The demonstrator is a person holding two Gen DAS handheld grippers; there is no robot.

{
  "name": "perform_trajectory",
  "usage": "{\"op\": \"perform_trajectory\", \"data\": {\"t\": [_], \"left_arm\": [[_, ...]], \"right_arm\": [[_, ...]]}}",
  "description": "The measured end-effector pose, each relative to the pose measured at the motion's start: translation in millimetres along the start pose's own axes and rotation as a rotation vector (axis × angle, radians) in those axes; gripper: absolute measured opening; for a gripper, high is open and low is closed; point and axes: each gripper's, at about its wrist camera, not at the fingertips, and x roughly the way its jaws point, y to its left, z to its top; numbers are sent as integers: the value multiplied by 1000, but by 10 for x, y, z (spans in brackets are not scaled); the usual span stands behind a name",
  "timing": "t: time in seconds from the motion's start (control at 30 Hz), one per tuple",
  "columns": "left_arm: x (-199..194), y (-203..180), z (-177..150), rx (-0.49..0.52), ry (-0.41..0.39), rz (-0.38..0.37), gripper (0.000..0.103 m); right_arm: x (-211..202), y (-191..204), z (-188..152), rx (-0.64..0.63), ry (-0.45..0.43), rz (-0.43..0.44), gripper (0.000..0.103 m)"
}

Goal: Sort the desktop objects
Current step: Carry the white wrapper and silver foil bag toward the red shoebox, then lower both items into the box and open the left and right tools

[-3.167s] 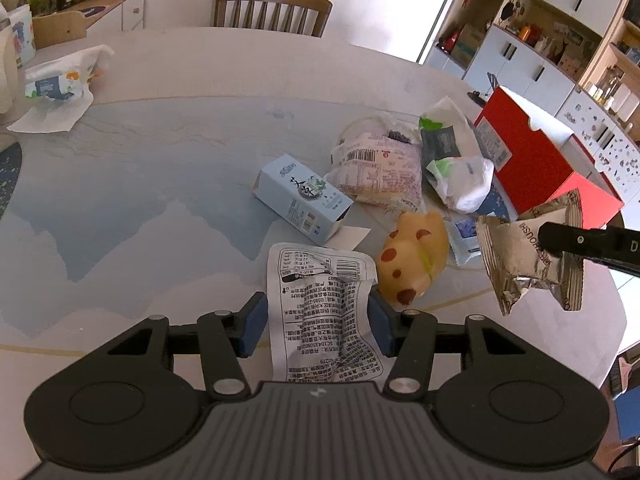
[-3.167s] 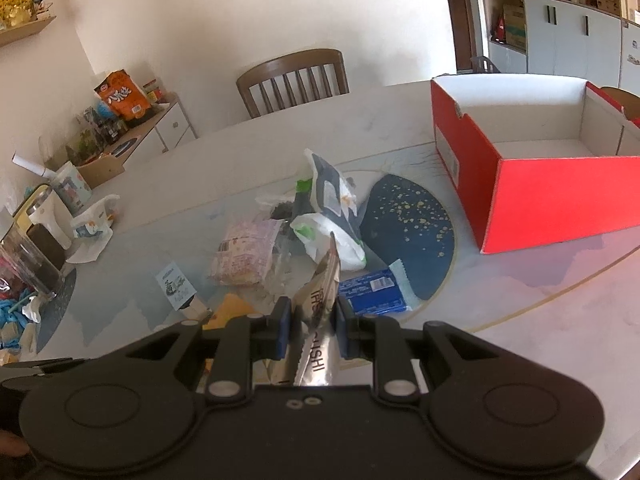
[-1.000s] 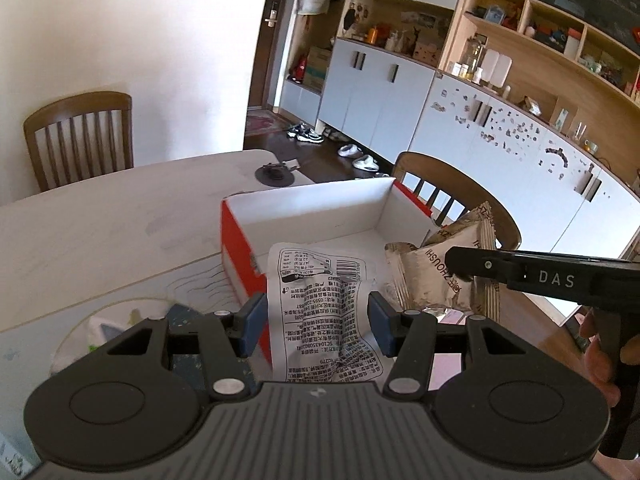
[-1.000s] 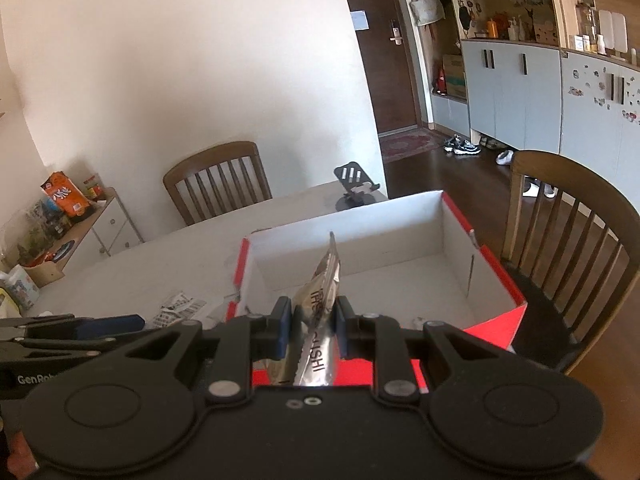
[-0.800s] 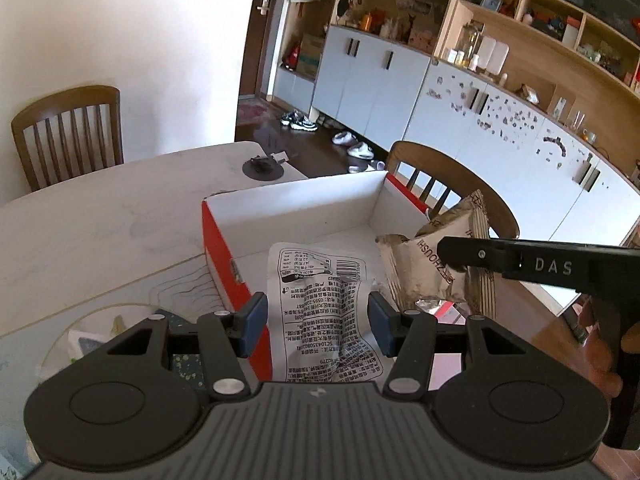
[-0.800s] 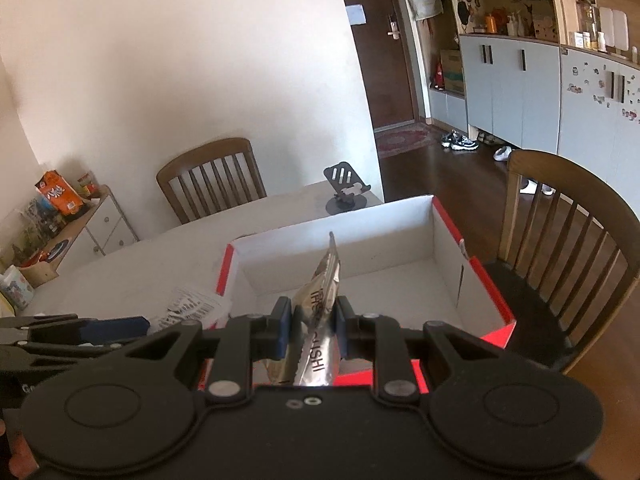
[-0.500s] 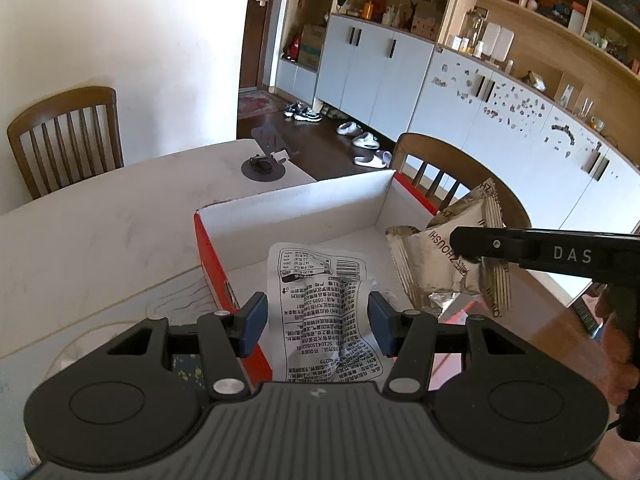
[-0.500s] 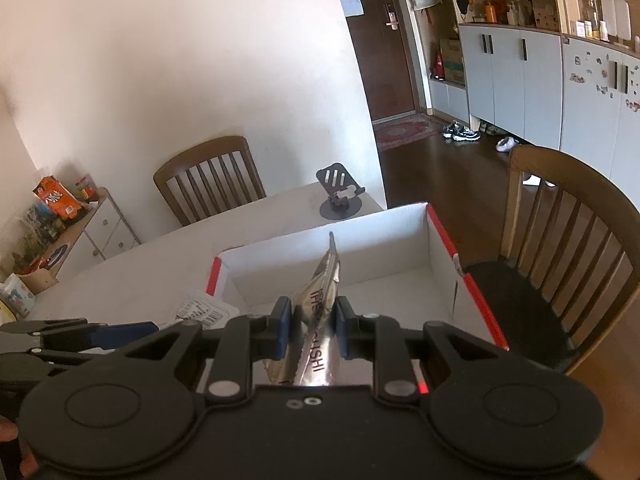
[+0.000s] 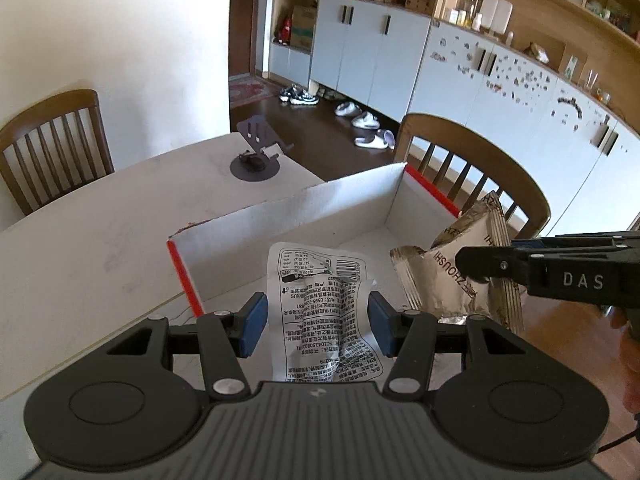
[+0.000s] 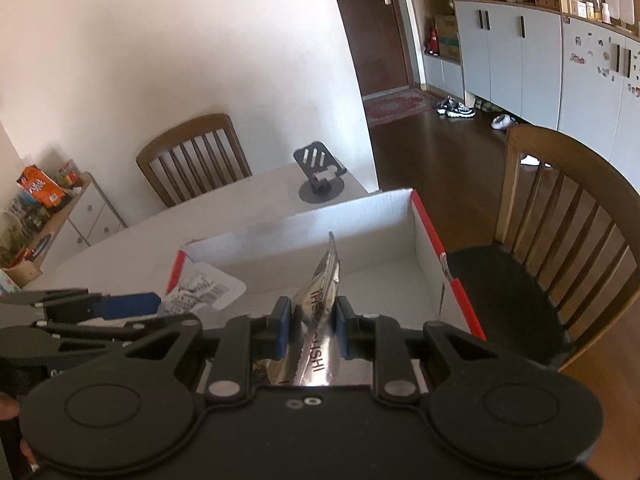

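My left gripper (image 9: 314, 316) is shut on a white printed snack packet (image 9: 324, 312), held above the near left part of an open red box (image 9: 280, 220) with white inner walls. The right gripper (image 10: 310, 322) is shut on a silver-brown foil packet (image 10: 322, 320), edge-on to its camera, over the same red box (image 10: 432, 236). In the left wrist view that foil packet (image 9: 452, 276) hangs at the right over the box, pinched by the right gripper (image 9: 480, 266). In the right wrist view the left gripper (image 10: 132, 304) and the white packet (image 10: 204, 292) show at the left.
The box sits at the corner of a pale table (image 9: 100, 216). A dark phone stand (image 9: 256, 156) stands behind it. One wooden chair (image 9: 480, 172) is past the box's far right side, another (image 9: 52, 136) at the far left. Cabinets line the back wall.
Both grippers have carried their packets from the cluttered table over the red box. In the last second the box has come nearer and lower in both views. Neither grip has changed.
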Motion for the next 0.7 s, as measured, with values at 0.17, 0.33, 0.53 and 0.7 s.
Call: {"op": "perform_trajectory", "data": {"t": [0.17, 0.33, 0.53, 0.7], "left_arm": [[213, -27, 60, 27, 32, 0, 53], [410, -28, 114, 41, 55, 10, 53], [644, -62, 134, 78, 94, 13, 53], [784, -70, 118, 79, 117, 16, 53]], "right_arm": [[139, -50, -4, 2, 31, -14, 22], [266, -129, -31, 2, 62, -16, 22], [476, -241, -68, -19, 117, -4, 22], [574, -323, -105, -13, 145, 25, 22]]}}
